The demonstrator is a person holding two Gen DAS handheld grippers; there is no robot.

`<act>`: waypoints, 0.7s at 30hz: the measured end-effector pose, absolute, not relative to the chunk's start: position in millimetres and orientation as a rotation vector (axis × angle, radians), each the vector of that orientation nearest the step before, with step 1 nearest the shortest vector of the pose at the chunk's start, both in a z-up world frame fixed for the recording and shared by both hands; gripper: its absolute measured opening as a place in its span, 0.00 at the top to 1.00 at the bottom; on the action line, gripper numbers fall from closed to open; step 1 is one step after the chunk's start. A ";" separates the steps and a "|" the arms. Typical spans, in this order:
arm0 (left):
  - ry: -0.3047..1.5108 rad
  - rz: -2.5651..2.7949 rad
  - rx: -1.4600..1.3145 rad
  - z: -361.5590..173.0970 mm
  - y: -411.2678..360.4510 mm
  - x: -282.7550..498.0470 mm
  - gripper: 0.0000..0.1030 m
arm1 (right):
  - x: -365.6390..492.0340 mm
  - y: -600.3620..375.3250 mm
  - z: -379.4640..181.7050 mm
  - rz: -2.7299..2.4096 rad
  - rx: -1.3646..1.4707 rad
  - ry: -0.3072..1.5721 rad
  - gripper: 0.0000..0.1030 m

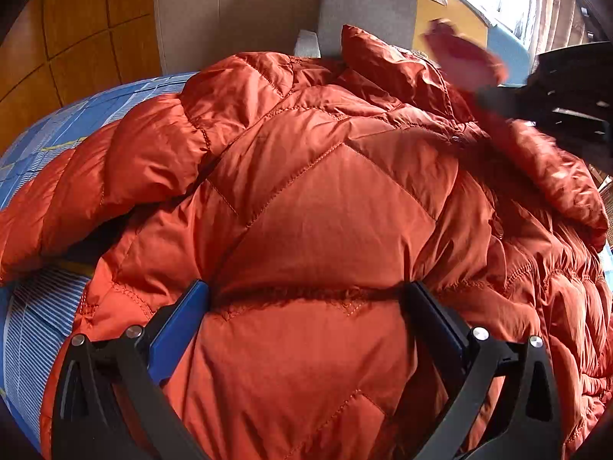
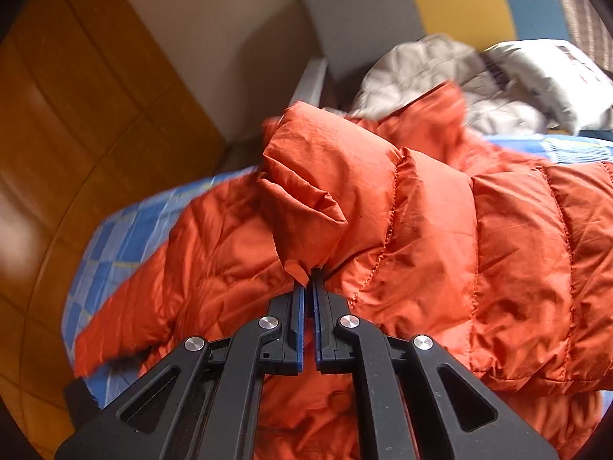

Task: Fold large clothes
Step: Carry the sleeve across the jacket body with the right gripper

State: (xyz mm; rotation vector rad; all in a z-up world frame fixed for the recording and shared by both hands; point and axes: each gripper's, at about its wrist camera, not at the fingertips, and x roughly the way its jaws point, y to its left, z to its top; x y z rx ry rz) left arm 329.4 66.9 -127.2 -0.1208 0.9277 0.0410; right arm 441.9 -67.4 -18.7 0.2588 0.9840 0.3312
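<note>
Item: orange quilted down jacket (image 1: 322, 199), bulky, lying spread over a bed with a blue checked sheet (image 1: 42, 306); one sleeve trails toward the bed's edge.

Left gripper (image 1: 306, 299): fingers wide apart, pressed down either side of a quilted body panel, apparently to pin the bulk flat while the other side is moved.

Right gripper (image 2: 309, 280): fingers together, clamped on a pinch of the jacket's fabric at a lifted, puffed end, probably a sleeve or hem edge; judged to be carrying that part across for a fold.

Also present: pale grey crumpled garments (image 2: 479, 80) heaped beyond the jacket; grey, yellow and blue upholstered headboard (image 2: 421, 4); wooden panelled wall (image 2: 76, 115).
</note>
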 end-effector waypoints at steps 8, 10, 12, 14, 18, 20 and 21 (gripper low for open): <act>0.926 0.039 -0.125 -126.9 67.0 330.1 0.02 | 438.8 -37.4 -51.8 0.418 0.196 1.093 0.96; 0.926 0.040 -0.124 -126.8 67.0 330.5 0.02 | 438.7 -35.8 -53.6 0.431 0.198 1.099 0.96; 0.926 0.040 -0.124 -126.8 67.1 330.8 0.02 | 438.7 -35.9 -53.2 0.449 0.212 1.107 0.89; 0.926 0.040 -0.125 -126.8 67.1 330.7 0.02 | 436.2 -34.8 -49.4 0.468 0.216 1.102 0.76; 0.925 0.039 -0.126 -126.8 67.5 330.7 0.02 | 430.8 -31.9 -41.8 0.487 0.213 1.077 0.49; 0.926 0.040 -0.126 -126.7 66.9 331.3 0.02 | 429.4 -30.2 -38.5 0.490 0.213 1.075 0.49; 0.926 0.040 -0.126 -126.7 66.8 331.7 0.02 | 427.3 -31.8 -35.4 0.481 0.207 1.064 0.49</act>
